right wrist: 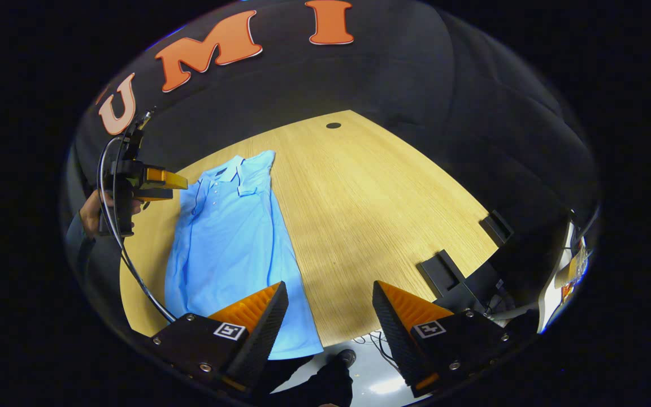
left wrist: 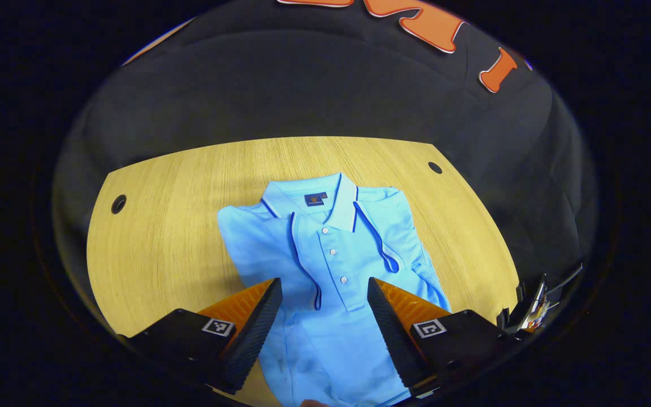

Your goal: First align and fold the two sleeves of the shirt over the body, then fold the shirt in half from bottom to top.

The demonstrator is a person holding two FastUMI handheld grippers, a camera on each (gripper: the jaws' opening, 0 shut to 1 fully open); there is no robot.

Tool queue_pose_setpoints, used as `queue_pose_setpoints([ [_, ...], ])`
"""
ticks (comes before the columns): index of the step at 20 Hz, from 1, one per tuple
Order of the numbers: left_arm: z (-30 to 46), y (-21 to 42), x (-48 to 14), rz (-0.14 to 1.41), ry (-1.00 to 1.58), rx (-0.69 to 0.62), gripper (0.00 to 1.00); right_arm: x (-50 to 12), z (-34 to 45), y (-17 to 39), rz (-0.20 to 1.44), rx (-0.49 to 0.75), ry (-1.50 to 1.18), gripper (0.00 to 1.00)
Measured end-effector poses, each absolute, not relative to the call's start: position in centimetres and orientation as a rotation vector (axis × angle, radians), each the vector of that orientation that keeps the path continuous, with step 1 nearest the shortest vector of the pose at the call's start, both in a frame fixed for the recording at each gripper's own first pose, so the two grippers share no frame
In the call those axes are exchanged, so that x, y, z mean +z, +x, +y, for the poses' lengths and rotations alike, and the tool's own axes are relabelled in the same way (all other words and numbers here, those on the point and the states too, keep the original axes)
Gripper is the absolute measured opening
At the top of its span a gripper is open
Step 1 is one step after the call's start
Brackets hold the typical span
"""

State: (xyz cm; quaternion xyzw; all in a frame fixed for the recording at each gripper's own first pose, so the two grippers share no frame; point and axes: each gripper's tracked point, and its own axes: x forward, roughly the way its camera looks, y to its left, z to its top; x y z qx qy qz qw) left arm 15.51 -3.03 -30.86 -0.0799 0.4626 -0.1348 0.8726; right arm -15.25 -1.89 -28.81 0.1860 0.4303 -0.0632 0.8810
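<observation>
A light blue polo shirt [left wrist: 331, 265] lies flat on the wooden table [left wrist: 173, 226], collar toward the far side, both sleeves folded in over the body. In the left gripper view my left gripper [left wrist: 324, 305] hangs open above the shirt's chest, fingers apart, nothing between them. In the right gripper view the shirt [right wrist: 229, 243] stretches lengthwise at the left, its hem reaching the near table edge. My right gripper [right wrist: 330, 311] stands open above the near edge, just right of the hem, holding nothing. The left gripper [right wrist: 159, 183], held by a hand, hovers over the shirt's collar end.
Round cable holes [left wrist: 118, 203] [left wrist: 434, 167] sit in the table's far corners. Black brackets [right wrist: 444, 271] clamp the table's right edge. A cable [right wrist: 133, 271] hangs from the left gripper. Bare wood [right wrist: 370, 198] spreads right of the shirt. Floor and a person's shoe [right wrist: 347, 357] show below the near edge.
</observation>
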Motion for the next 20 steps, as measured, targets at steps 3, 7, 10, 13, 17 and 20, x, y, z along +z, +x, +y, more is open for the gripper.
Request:
queue_pose_setpoints([
  [3,-1.2,11.0,-30.2,0.960,-0.145,-0.234,0.99,-29.6,-0.7,-15.8,0.907,-0.040,0.362,0.94],
  [7,-0.1,4.3,-30.4,0.976,-0.188,-0.192,0.99,-30.7,1.0,-16.6,0.919,0.069,0.313,0.95],
  [10,0.6,-0.5,-30.8,0.979,-0.186,-0.164,0.99,-31.5,2.0,-17.3,0.923,0.132,0.283,0.95],
  [13,0.8,-5.4,-31.7,0.989,-0.172,-0.151,0.99,-32.8,2.9,-18.3,0.939,0.176,0.243,0.95],
  [17,1.6,-10.8,-33.7,0.998,-0.110,-0.114,1.00,-34.8,4.0,-19.3,0.964,0.212,0.183,0.95],
  [20,1.5,-14.2,-35.2,1.005,-0.103,-0.121,0.99,-36.0,5.0,-19.8,0.976,0.241,0.157,0.95],
])
